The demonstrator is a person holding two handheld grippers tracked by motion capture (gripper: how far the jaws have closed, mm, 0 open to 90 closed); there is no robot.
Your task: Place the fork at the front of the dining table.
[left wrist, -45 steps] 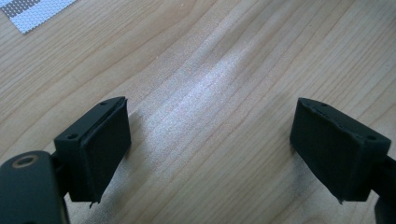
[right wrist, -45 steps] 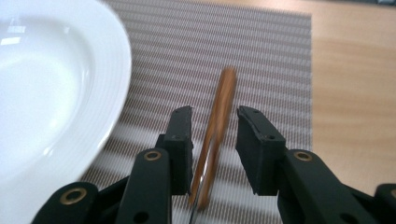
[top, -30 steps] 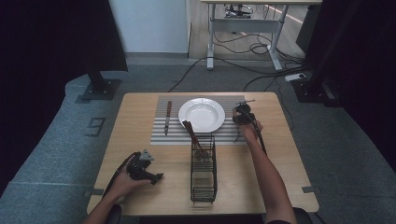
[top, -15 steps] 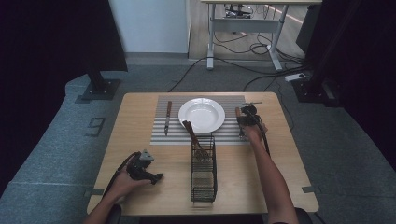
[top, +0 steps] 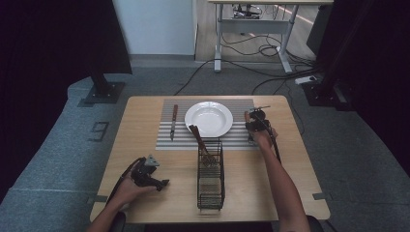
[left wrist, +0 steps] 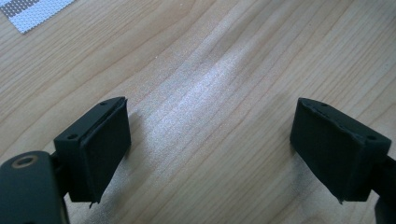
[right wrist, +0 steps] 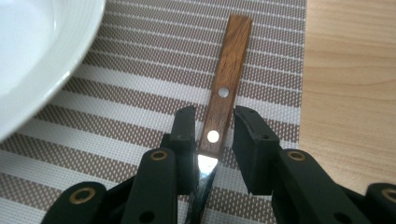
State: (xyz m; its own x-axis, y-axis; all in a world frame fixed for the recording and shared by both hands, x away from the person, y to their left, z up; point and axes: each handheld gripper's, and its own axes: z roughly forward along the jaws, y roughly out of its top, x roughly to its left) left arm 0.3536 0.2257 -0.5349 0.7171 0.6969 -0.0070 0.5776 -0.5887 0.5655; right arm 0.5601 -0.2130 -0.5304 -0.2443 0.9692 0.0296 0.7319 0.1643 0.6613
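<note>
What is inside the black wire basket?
The basket holds a wooden handle that leans out over its rim toward the plate, plus something pale at the bottom. The wires hide what utensil the handle belongs to.

The high view is evenly but softly lit from above, its dark curtained sides swallowing detail, and small things on the pale wooden table (top: pixel 145 125) look grainy. In the left gripper view a whitish sheen lies on the wood between the black padded fingers (left wrist: pixel 100 140), each casting a faint shadow. In the right gripper view the round white plate (right wrist: pixel 32 51) glares, and the near fingers blur
</note>
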